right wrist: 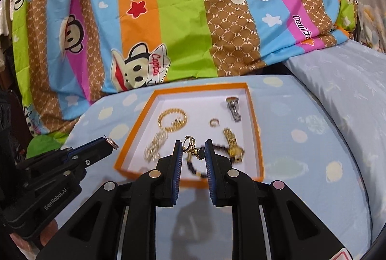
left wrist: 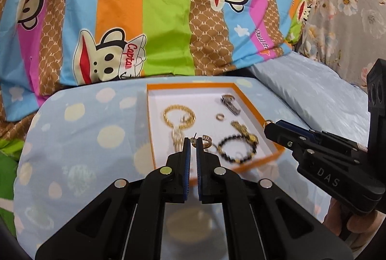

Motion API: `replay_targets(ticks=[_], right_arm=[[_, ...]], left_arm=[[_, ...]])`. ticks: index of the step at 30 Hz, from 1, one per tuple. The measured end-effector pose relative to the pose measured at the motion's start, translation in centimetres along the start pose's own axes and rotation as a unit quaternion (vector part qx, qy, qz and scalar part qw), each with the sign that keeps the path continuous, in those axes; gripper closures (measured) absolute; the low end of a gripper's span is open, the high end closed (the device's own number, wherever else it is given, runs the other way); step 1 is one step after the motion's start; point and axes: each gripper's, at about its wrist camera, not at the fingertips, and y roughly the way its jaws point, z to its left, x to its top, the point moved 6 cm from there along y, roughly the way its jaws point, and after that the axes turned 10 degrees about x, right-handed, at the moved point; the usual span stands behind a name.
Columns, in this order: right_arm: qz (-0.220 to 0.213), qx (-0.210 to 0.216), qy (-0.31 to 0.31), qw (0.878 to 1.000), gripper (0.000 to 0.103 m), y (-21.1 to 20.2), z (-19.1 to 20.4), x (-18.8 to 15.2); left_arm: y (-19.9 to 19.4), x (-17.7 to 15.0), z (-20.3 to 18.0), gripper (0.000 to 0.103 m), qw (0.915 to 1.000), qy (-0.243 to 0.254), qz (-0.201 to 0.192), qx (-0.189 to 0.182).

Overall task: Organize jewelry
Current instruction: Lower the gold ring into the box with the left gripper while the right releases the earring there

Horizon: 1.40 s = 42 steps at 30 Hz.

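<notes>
An orange box (left wrist: 251,103) (right wrist: 135,129) with a white floor holds a gold chain (left wrist: 179,115) (right wrist: 172,119), a silver watch (left wrist: 230,104) (right wrist: 233,108), a small gold ring (left wrist: 220,117) (right wrist: 214,122), a gold watch (left wrist: 244,131) (right wrist: 232,143) and a black bead bracelet (left wrist: 235,147) (right wrist: 194,167). My left gripper (left wrist: 193,141) (right wrist: 109,140) is shut on a small gold earring (left wrist: 206,140) (right wrist: 112,142), at the box's near left. My right gripper (right wrist: 193,145) (left wrist: 267,126) has a gold hoop earring (right wrist: 189,143) (left wrist: 266,123) at its tips, jaws partly apart, above the box's near edge.
The box sits on a light blue dotted cushion (left wrist: 84,139) (right wrist: 301,139). A striped cartoon quilt (left wrist: 156,6) (right wrist: 181,18) rises behind it. A pale blue pillow (left wrist: 313,91) (right wrist: 349,79) lies to the right.
</notes>
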Motion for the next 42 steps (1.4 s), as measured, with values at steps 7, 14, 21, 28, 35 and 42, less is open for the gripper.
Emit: replay_targets(ticks=[7, 14, 21, 28, 35, 42], right_arm=[[0.012, -0.008, 0.001, 1.000, 0.085, 4.5, -0.8, 1.5], [0.030, -0.014, 0.004, 0.999, 0.085, 7.7, -1.9, 1.2], [0.034, -0.016, 0.005, 0.999, 0.085, 8.7, -2.3, 1.1], [0.035, -0.019, 0.003, 0.999, 0.084, 9.1, -2.2, 0.9], [0.025, -0.026, -0.001, 0.999, 0.082, 8.6, -2.2, 1.0], [0.012, -0.030, -0.006, 0.999, 0.080, 7.1, -1.8, 0.9]], left_arm=[[4.9, 1.6, -0.3, 0.099, 0.9999, -0.002, 0.011, 0.008], [8.2, 1.4, -0.3, 0.099, 0.9995, -0.003, 0.026, 0.016], [9.1, 1.3, 0.2, 0.099, 0.9993, -0.006, 0.030, 0.022], [9.3, 1.3, 0.1, 0.098, 0.9992, 0.000, 0.022, 0.033], [9.2, 1.3, 0.4, 0.078, 0.9989, -0.007, 0.020, 0.042], [7.9, 1.5, 0.3, 0.071, 0.9987, -0.006, 0.004, 0.050]])
